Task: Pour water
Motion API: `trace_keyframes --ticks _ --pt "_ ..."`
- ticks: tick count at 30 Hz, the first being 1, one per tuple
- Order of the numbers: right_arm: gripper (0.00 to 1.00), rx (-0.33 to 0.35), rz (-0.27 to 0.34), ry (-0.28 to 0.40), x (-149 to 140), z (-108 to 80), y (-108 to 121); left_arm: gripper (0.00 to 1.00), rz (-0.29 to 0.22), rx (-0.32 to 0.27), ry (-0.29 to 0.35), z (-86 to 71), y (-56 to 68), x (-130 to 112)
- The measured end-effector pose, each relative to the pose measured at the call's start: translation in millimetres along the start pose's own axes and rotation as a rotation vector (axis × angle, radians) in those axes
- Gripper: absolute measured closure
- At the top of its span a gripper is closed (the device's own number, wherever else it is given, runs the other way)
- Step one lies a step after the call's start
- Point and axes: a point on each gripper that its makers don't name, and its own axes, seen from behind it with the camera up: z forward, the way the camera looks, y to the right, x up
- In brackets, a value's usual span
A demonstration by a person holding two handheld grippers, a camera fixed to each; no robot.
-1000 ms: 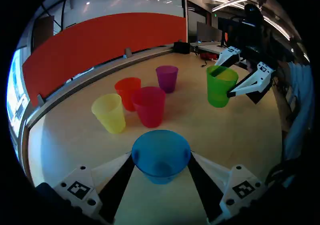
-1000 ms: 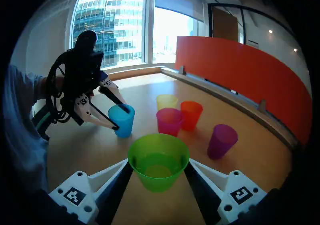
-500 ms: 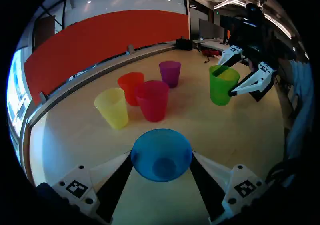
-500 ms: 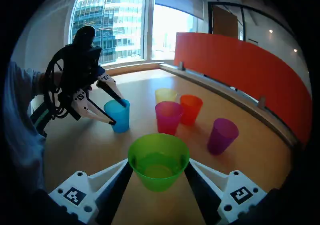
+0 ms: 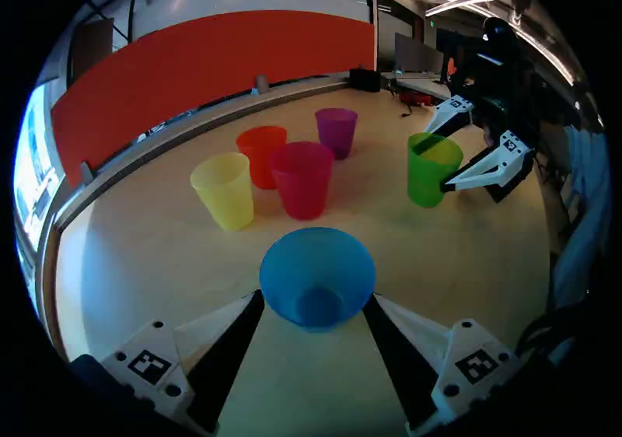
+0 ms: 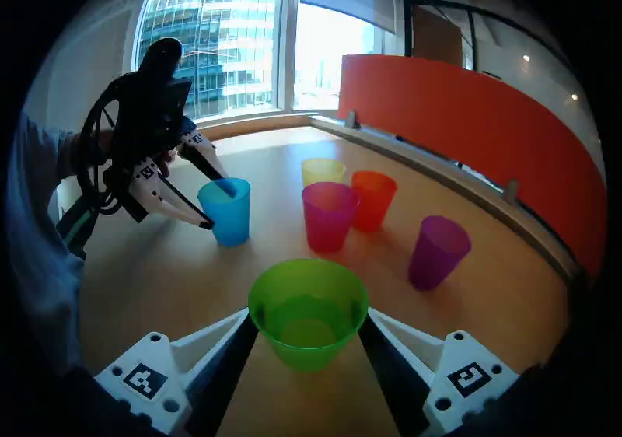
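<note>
In the left gripper view, my left gripper (image 5: 315, 309) is shut on a blue cup (image 5: 317, 276), held upright over the wooden table (image 5: 140, 258). Farther off, the right gripper (image 5: 443, 157) grips a green cup (image 5: 430, 169). In the right gripper view, my right gripper (image 6: 308, 330) is shut on that green cup (image 6: 308, 312), which holds some water at its bottom. There the left gripper (image 6: 210, 204) with its blue cup (image 6: 225, 211) appears at the left, held by a hand with a light sleeve (image 6: 35, 227).
Yellow (image 5: 224, 190), orange (image 5: 261, 155), pink (image 5: 302, 179) and purple (image 5: 337, 131) cups stand grouped mid-table. An orange partition (image 5: 210, 64) runs along the table's far edge. Tall windows (image 6: 225, 40) lie behind the left gripper.
Both grippers have lifted a little with their cups; the grouped cups now sit slightly farther and lower in both views. Both grips are unchanged.
</note>
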Motion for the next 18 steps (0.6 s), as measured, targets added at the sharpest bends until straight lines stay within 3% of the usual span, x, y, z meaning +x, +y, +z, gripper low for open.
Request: trace_keyframes --ticks 18 --pt "0.11 -0.009 0.004 -0.024 -13.7 9.1 2.9 0.07 0.003 0.005 -0.021 -15.8 6.2 -17.6"
